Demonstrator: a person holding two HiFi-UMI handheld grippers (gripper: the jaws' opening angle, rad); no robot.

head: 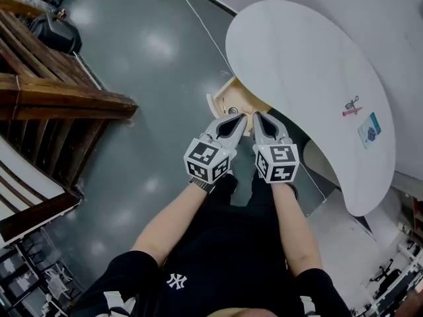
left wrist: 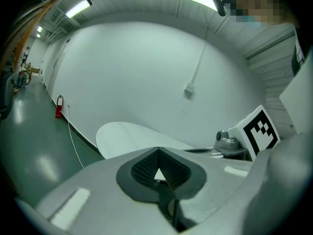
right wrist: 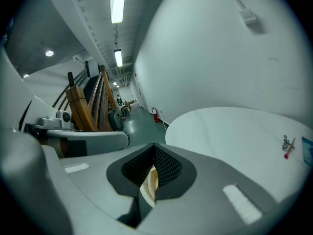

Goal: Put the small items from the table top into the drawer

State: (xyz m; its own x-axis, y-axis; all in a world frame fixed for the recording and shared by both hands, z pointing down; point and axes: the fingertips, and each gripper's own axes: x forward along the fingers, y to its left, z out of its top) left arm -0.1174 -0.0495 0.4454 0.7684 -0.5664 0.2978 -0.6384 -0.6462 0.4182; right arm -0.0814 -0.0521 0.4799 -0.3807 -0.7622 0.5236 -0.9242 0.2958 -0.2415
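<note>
Ribbed dark fingers (right wrist: 168, 168), oval white table (head: 297, 58)

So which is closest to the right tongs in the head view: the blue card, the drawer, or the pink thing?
1. Drawer, poking out at the table's left side.
2. Pink thing, on the table, right side.
3. Blue card, slightly farther right.

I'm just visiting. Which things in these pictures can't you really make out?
- Drawer, head view: the left gripper, right gripper and table cover most of it, so its contents are unclear.
- Pink item and blue card, head view: too small to identify; the right gripper view's edge cuts the card off.
- Pale shape behind the right gripper's shut fingers, right gripper view: only a sliver shows.
</note>
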